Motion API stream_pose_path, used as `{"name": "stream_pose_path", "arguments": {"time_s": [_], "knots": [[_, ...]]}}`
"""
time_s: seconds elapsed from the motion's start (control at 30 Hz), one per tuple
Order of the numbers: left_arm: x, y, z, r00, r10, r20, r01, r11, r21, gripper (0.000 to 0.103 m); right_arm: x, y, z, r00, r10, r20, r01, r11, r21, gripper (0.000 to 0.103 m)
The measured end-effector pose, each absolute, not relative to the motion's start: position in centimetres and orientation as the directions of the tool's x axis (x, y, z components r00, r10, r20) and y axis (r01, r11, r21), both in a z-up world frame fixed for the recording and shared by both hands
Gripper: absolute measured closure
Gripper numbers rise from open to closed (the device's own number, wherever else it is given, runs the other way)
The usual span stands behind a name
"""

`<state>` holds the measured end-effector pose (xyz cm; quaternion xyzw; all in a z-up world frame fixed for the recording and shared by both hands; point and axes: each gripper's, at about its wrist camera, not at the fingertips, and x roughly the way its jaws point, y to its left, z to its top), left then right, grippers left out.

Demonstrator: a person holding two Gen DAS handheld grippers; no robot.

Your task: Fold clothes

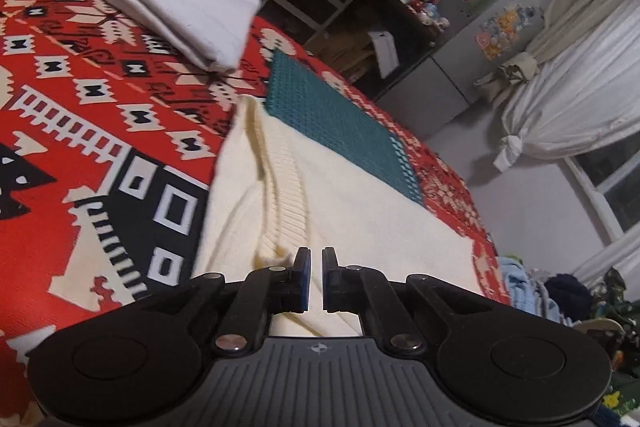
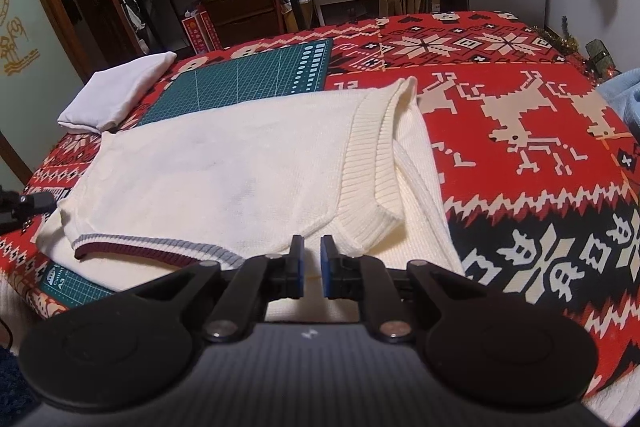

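Knitwear lay spread across the middle of the bed: a cream sweater (image 2: 240, 163) rested partly on a green cutting mat (image 2: 248, 83) and partly on the red patterned blanket (image 2: 520, 155); we saw one side already turned in over the body, its ribbed edge (image 2: 364, 163) running down the upper layer and a striped hem (image 2: 160, 247) at the near side; beyond it, by the far corner, a white cloth (image 2: 116, 91) sat as a neat folded bundle. We judged the job to be partway along; one piece looked done, while the sweater stood half folded and wanted at least another fold. Our left gripper (image 1: 316, 277) hovered over the cream knit with its fingers nearly together, a narrow gap between the pads and nothing in it; our right gripper (image 2: 312, 265) hung just at the near edge of the sweater, likewise almost closed and empty. Only the mat's corner carried readable print, "A3"; other lettering was too small to make out.
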<state>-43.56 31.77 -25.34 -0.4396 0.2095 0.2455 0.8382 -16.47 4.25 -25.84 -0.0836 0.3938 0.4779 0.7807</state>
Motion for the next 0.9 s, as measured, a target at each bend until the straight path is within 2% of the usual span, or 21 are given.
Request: {"name": "stream_pose_path", "arguments": {"time_s": [0.13, 0.3, 0.37, 0.5, 0.6, 0.73, 0.9], "knots": [[-44.6, 32.4, -26.9, 0.768, 0.245, -0.592, -0.631, 0.448, -0.633, 0.101, -16.3, 4.2, -25.9, 0.238, 0.680, -0.693, -0.808, 0.534, 0.247, 0.092], [-45.3, 31.5, -26.2, 0.738, 0.257, -0.623, -0.659, 0.472, -0.586, 0.100, -16.0, 3.6, -26.1, 0.237, 0.681, -0.693, -0.790, 0.550, 0.270, 0.093], [-45.4, 30.9, -25.6, 0.754, 0.258, -0.604, -0.640, 0.498, -0.585, 0.100, -16.2, 3.6, -25.8, 0.235, 0.685, -0.689, -0.793, 0.546, 0.272, 0.092], [-43.5, 28.9, -23.5, 0.771, 0.256, -0.583, -0.589, 0.635, -0.500, 0.100, -17.0, 4.1, -24.9, 0.231, 0.696, -0.680, -0.823, 0.512, 0.245, 0.092], [-41.1, 27.5, -23.5, 0.766, 0.216, -0.606, -0.542, 0.724, -0.427, 0.099, -17.9, 4.9, -24.8, 0.220, 0.691, -0.689, -0.854, 0.478, 0.207, 0.092], [-39.3, 26.6, -25.0, 0.706, 0.188, -0.683, -0.541, 0.765, -0.348, 0.099, -18.3, 4.7, -25.2, 0.214, 0.669, -0.712, -0.862, 0.473, 0.184, 0.092], [-39.7, 26.1, -24.4, 0.714, 0.210, -0.668, -0.533, 0.782, -0.324, 0.099, -18.7, 4.3, -25.5, 0.212, 0.644, -0.735, -0.868, 0.470, 0.161, 0.092]]}}
